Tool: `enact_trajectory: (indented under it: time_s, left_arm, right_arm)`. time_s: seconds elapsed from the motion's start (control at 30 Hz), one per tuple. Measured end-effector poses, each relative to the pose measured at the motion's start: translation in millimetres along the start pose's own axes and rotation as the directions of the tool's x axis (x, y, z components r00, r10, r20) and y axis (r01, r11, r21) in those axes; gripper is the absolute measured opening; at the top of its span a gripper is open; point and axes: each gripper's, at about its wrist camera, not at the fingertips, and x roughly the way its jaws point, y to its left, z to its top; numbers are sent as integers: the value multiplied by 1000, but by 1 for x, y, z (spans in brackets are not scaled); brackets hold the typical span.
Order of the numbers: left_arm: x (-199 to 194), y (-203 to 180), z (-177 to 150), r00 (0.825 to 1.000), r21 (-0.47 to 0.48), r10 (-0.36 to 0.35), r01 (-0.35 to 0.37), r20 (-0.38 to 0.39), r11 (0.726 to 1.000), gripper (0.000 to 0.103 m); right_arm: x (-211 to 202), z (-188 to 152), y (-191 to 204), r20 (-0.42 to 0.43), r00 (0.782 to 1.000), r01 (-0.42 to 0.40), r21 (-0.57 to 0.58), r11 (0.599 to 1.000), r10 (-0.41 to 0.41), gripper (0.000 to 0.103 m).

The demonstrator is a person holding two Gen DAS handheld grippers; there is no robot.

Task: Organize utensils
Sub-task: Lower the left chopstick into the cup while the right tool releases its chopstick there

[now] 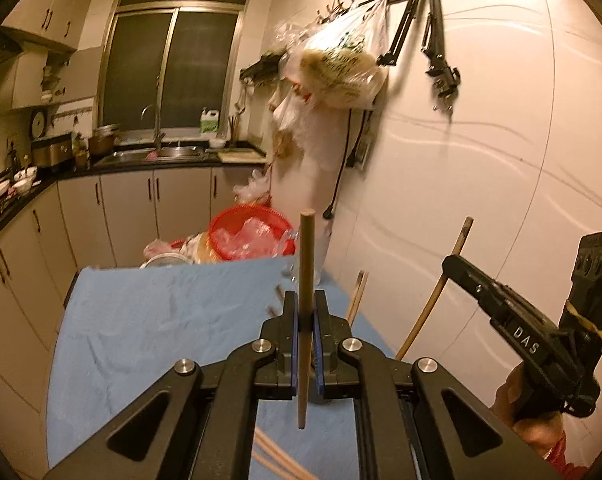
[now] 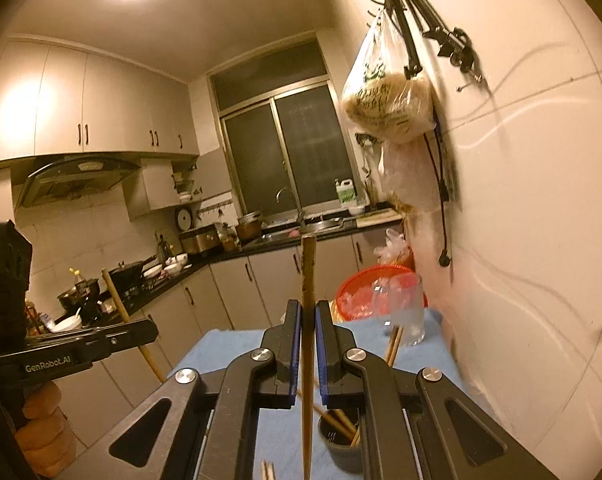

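My left gripper (image 1: 305,308) is shut on a wooden chopstick (image 1: 305,280) that stands upright between its blue pads, above the blue cloth (image 1: 161,320). My right gripper (image 2: 308,316) is shut on another wooden chopstick (image 2: 308,280), also upright. Below it a dark cup (image 2: 339,436) on the cloth holds several chopsticks. More chopsticks (image 2: 395,344) lean by a clear glass (image 2: 409,312). The right gripper's body (image 1: 541,340) shows at the right of the left wrist view with its chopstick (image 1: 441,284); the left one (image 2: 81,352) shows at the left of the right wrist view.
A red basket (image 1: 249,236) with clear plastic sits past the table's far end. The white tiled wall (image 1: 481,160) runs close along the right, with hanging plastic bags (image 1: 337,64) and a black cable. Kitchen counters and a sink (image 1: 161,154) lie at the back and left.
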Motion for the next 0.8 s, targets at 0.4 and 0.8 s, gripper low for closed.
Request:
enact_trajectory:
  time_s: [0.4,0.8]
  left_arm:
    - [42,-23,35,999,-10,-34,34,32,999,7]
    - [112,-7,14,999,-92,-23,20,-31,996,7]
  right_arm:
    - [26,29,-22,51,998,47,18,999,-48,7]
    - [76,6,-52,-21,996,93,51,994,-92,7]
